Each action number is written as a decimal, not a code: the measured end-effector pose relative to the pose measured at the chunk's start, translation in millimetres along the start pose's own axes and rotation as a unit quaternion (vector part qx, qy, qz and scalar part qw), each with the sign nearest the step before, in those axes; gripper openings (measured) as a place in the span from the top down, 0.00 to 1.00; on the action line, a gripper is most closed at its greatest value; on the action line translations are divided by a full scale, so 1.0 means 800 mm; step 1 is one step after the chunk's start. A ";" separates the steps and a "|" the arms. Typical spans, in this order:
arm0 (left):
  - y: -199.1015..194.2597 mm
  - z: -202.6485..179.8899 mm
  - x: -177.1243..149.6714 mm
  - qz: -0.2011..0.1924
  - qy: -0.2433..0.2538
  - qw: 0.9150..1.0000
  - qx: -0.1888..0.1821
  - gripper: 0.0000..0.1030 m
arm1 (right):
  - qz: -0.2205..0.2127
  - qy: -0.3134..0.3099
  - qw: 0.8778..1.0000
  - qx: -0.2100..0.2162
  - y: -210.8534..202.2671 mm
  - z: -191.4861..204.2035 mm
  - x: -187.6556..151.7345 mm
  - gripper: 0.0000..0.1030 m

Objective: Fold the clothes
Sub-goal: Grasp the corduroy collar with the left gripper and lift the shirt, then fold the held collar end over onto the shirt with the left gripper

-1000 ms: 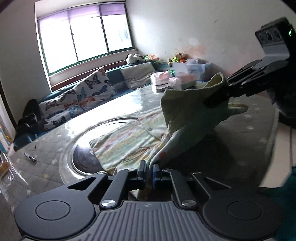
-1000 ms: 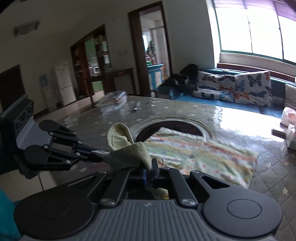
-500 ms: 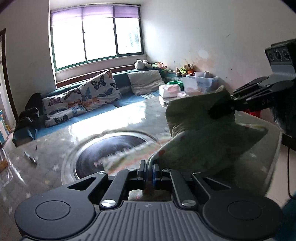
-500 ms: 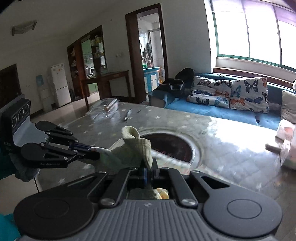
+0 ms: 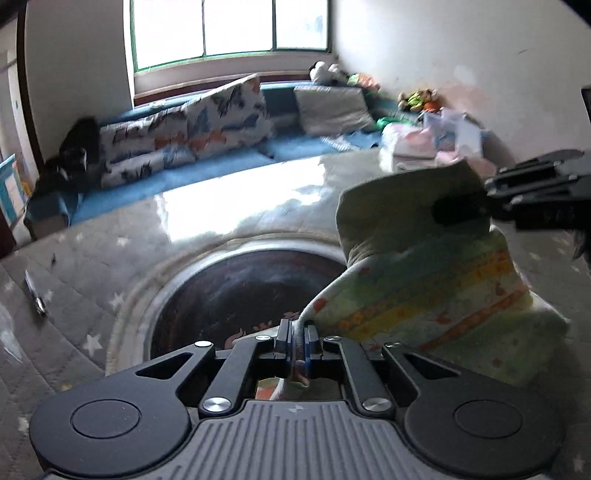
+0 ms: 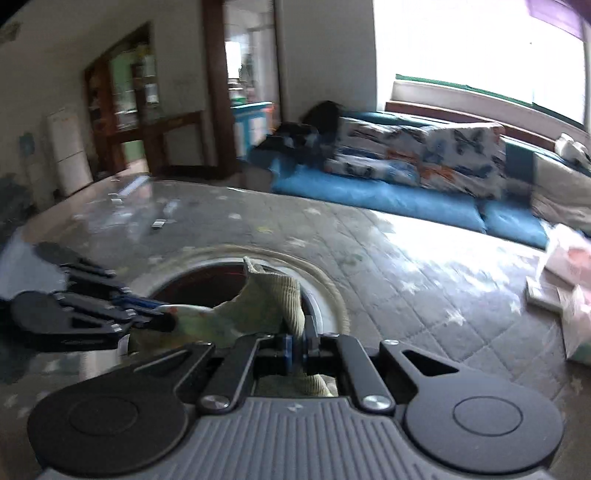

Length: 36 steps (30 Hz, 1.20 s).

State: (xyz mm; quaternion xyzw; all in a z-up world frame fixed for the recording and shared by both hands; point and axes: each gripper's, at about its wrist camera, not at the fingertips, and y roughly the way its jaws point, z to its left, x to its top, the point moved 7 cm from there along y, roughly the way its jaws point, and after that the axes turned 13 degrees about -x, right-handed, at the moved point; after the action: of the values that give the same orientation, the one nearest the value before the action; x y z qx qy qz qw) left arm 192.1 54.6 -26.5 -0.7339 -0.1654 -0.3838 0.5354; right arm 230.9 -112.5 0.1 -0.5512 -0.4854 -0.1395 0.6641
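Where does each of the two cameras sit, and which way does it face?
Left wrist: on the left gripper, looking past its shut fingers across the quilted table toward the window and sofa; the right gripper enters at right.
Right wrist: on the right gripper, facing the doorway and sofa; the left gripper enters at left.
Shared: the striped garment held between both, the table's dark round inset.

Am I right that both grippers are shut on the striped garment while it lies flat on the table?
Not quite: the striped garment is lifted off the table, as the left wrist view shows. Both the left gripper and right gripper are shut on it.
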 end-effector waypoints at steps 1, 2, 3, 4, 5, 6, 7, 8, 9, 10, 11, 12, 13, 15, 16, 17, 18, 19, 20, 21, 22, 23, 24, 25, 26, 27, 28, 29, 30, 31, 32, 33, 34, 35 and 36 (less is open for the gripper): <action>0.009 0.006 0.000 0.006 -0.007 1.000 0.001 0.91 | 0.002 0.002 1.000 -0.008 0.009 -0.001 -0.004 0.93; 0.015 0.010 -0.001 0.009 -0.015 1.000 0.001 0.89 | 0.007 0.005 1.000 -0.013 0.018 -0.002 -0.008 0.90; 0.019 0.014 -0.003 0.011 -0.023 1.000 0.004 0.88 | 0.012 0.008 1.000 -0.017 0.026 -0.004 -0.013 0.89; 0.022 0.017 -0.004 0.013 -0.029 0.999 0.006 0.87 | 0.014 0.015 1.000 -0.020 0.031 -0.007 -0.016 0.88; 0.022 0.019 -0.006 0.012 -0.032 0.999 0.010 0.84 | 0.014 0.020 0.999 -0.025 0.031 -0.012 -0.020 0.88; 0.022 0.021 -0.007 0.012 -0.035 0.999 0.013 0.82 | 0.012 0.023 0.999 -0.030 0.029 -0.018 -0.022 0.85; 0.022 0.022 -0.009 0.012 -0.038 0.999 0.016 0.77 | 0.010 0.027 0.999 -0.033 0.025 -0.022 -0.024 0.82; 0.021 0.024 -0.008 0.012 -0.038 0.999 0.019 0.76 | 0.008 0.030 0.999 -0.035 0.020 -0.026 -0.025 0.76; 0.021 0.025 -0.008 0.011 -0.038 0.999 0.023 0.76 | 0.007 0.033 0.999 -0.036 0.012 -0.031 -0.029 0.75; 0.021 0.028 -0.007 0.012 -0.039 0.999 0.029 0.76 | 0.010 0.034 0.999 -0.035 0.004 -0.034 -0.033 0.75; 0.022 0.031 -0.006 0.013 -0.042 0.998 0.034 0.76 | 0.013 0.036 0.999 -0.034 -0.001 -0.035 -0.039 0.75; 0.024 0.035 -0.005 0.013 -0.047 0.998 0.037 0.76 | 0.017 0.038 0.999 -0.034 -0.006 -0.037 -0.045 0.75; 0.026 0.038 -0.004 0.014 -0.052 0.998 0.041 0.76 | 0.024 0.041 0.998 -0.029 -0.011 -0.037 -0.053 0.75; 0.027 0.044 -0.005 0.014 -0.062 0.997 0.047 0.76 | 0.037 0.045 0.998 -0.025 -0.018 -0.037 -0.071 0.75; 0.028 0.046 -0.006 0.014 -0.064 0.997 0.050 0.76 | 0.042 0.045 0.998 -0.026 -0.021 -0.038 -0.081 0.76; 0.028 0.047 -0.006 0.014 -0.066 0.996 0.053 0.76 | 0.047 0.050 0.997 -0.030 -0.020 -0.041 -0.087 0.76; 0.028 0.048 -0.007 0.013 -0.068 0.996 0.056 0.76 | 0.052 0.055 0.997 -0.033 -0.018 -0.045 -0.094 0.76; 0.027 0.048 -0.006 0.012 -0.068 0.996 0.062 0.76 | 0.056 0.064 0.996 -0.041 -0.015 -0.051 -0.097 0.76; 0.026 0.049 -0.005 0.010 -0.066 0.995 0.068 0.76 | 0.059 0.074 0.994 -0.049 -0.010 -0.057 -0.101 0.76; 0.025 0.050 -0.004 0.007 -0.065 0.995 0.075 0.76 | 0.061 0.081 0.993 -0.055 -0.005 -0.064 -0.101 0.76; 0.024 0.051 -0.003 0.006 -0.064 0.995 0.081 0.76 | 0.064 0.088 0.992 -0.061 0.000 -0.070 -0.102 0.77; 0.021 0.051 -0.001 0.003 -0.067 0.995 0.080 0.76 | 0.067 0.095 0.991 -0.066 0.005 -0.077 -0.102 0.82; 0.017 0.051 0.000 0.000 -0.069 0.994 0.080 0.76 | 0.069 0.102 0.990 -0.072 0.010 -0.083 -0.102 0.82; 0.014 0.051 0.002 -0.003 -0.071 0.994 0.080 0.76 | 0.067 0.102 0.990 -0.074 0.009 -0.084 -0.099 0.82; 0.011 0.052 0.004 -0.005 -0.074 0.994 0.079 0.76 | 0.064 0.100 0.990 -0.076 0.009 -0.084 -0.096 0.81; 0.008 0.052 0.005 -0.008 -0.076 0.994 0.079 0.76 | 0.059 0.097 0.991 -0.076 0.008 -0.083 -0.090 0.81; 0.005 0.052 0.007 -0.011 -0.078 0.994 0.079 0.77 | 0.054 0.094 0.992 -0.072 0.005 -0.080 -0.085 0.81; 0.002 0.050 0.009 -0.014 -0.080 0.994 0.074 0.78 | 0.051 0.092 0.993 -0.062 0.004 -0.073 -0.079 0.81; 0.000 0.042 0.012 -0.018 -0.080 0.995 0.058 0.78 | 0.047 0.089 0.994 -0.052 0.002 -0.065 -0.072 0.81; -0.002 0.034 0.015 -0.020 -0.079 0.996 0.044 0.78 | 0.046 0.083 0.995 -0.043 0.003 -0.056 -0.067 0.81; -0.001 0.025 0.017 -0.021 -0.075 0.997 0.031 0.78 | 0.044 0.077 0.995 -0.034 0.004 -0.047 -0.063 0.81; 0.001 0.016 0.019 -0.020 -0.069 0.997 0.019 0.78 | 0.045 0.071 0.996 -0.026 0.007 -0.038 -0.059 0.81; 0.005 0.007 0.021 -0.019 -0.064 0.998 0.008 0.78 | 0.048 0.066 0.996 -0.019 0.011 -0.030 -0.056 0.81; 0.010 -0.001 0.024 -0.016 -0.062 0.998 -0.004 0.78 | 0.051 0.062 0.997 -0.015 0.017 -0.024 -0.053 0.81; 0.016 -0.008 0.025 -0.013 -0.060 0.998 -0.016 0.78 | 0.056 0.058 0.997 -0.014 0.025 -0.019 -0.052 0.81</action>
State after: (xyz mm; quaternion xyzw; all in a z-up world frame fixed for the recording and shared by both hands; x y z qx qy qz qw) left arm 211.3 40.3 -19.3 -0.7617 -0.2008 -0.3486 0.5080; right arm 232.3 -133.3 -43.6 -0.5775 -0.4123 -0.1410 0.6903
